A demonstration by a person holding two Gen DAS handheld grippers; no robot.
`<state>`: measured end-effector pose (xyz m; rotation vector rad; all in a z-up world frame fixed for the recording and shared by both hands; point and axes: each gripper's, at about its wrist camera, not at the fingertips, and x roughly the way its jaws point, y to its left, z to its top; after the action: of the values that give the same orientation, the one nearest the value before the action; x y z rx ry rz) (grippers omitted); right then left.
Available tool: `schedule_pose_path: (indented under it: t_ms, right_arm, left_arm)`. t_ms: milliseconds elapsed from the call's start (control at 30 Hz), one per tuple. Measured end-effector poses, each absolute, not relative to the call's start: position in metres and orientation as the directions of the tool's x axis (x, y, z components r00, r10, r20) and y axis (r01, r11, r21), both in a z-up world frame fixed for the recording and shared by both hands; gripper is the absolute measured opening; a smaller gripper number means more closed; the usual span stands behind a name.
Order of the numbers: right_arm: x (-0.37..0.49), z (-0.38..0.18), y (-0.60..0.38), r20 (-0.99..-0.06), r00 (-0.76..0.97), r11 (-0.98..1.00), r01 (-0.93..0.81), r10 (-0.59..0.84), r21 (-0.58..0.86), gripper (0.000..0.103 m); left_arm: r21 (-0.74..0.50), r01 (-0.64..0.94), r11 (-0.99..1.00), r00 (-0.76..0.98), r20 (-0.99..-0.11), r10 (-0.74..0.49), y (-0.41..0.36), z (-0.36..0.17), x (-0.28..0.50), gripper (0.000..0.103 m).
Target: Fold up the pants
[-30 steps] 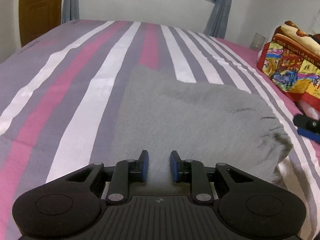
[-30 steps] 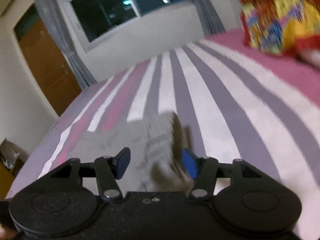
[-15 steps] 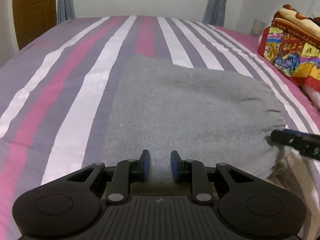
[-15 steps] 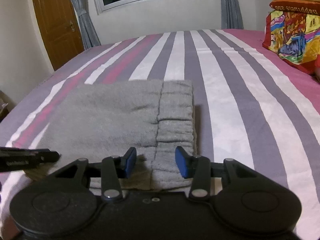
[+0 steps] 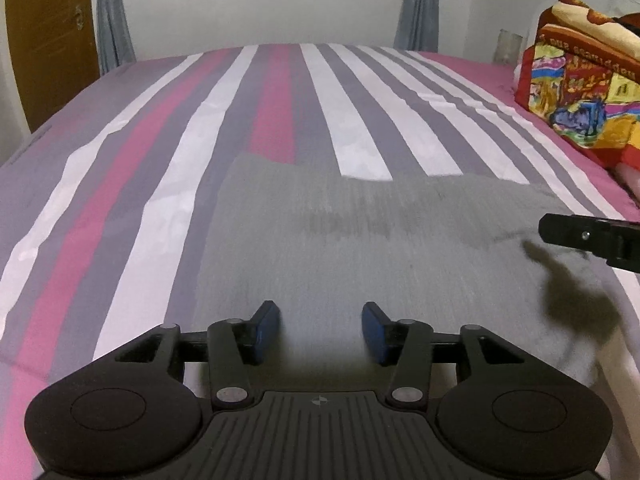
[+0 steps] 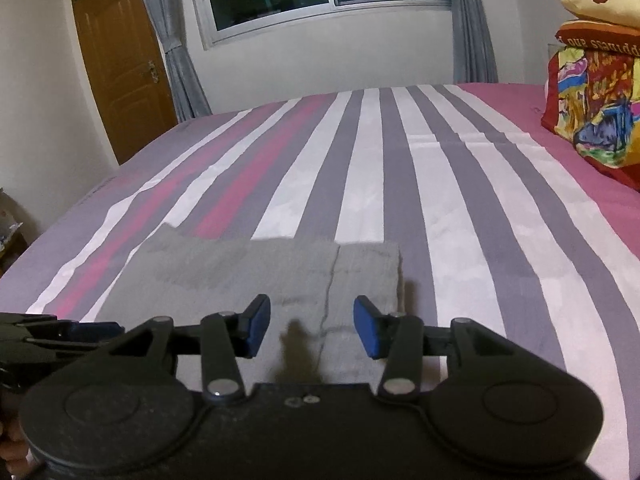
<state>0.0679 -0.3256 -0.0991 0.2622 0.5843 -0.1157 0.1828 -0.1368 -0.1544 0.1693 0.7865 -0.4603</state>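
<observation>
Soft, light and limp, the folded grey fleece pants (image 5: pixel 360 248) would likely sag and slide layer over layer if lifted by a single thickness; the surest hold looks to be the stacked near edge or the thick ribbed waistband (image 6: pixel 366 276), pinched through every layer. The pants lie flat on the pink, grey and white striped bed (image 5: pixel 248 112) as a neat rectangle, its near edge directly beneath both pairs of fingers and the rest stretching ahead of them. The left gripper (image 5: pixel 320 334) stands with its blue-padded fingers (image 5: pixel 266 330) apart and has just been opening, nothing pinched between them. The right gripper (image 6: pixel 312 332) is likewise spread and empty, the waistband seam running between its fingers (image 6: pixel 366 332). The nap looks fuzzy, with faint creases.
</observation>
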Motion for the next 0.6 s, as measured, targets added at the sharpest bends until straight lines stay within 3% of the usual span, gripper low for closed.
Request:
schedule_pose_path:
  t_ms: [367, 600]
  right_arm:
    - [0.110, -0.131, -0.340, -0.613, 0.787, 0.966, 0.207, -0.071, 0.153, 0.045]
    - [0.111, -0.150, -0.337, -0.604, 0.792, 0.964, 0.221, -0.089, 0.147, 0.045]
  left_arm:
    - [-0.033, 0.424, 0.905, 0.613, -0.725, -0.314, -0.170, -0.167, 0.251, 0.048]
    - [0.018, 0.426, 0.904, 0.647, -0.704, -0.291, -0.179, -0.181, 0.246, 0.049]
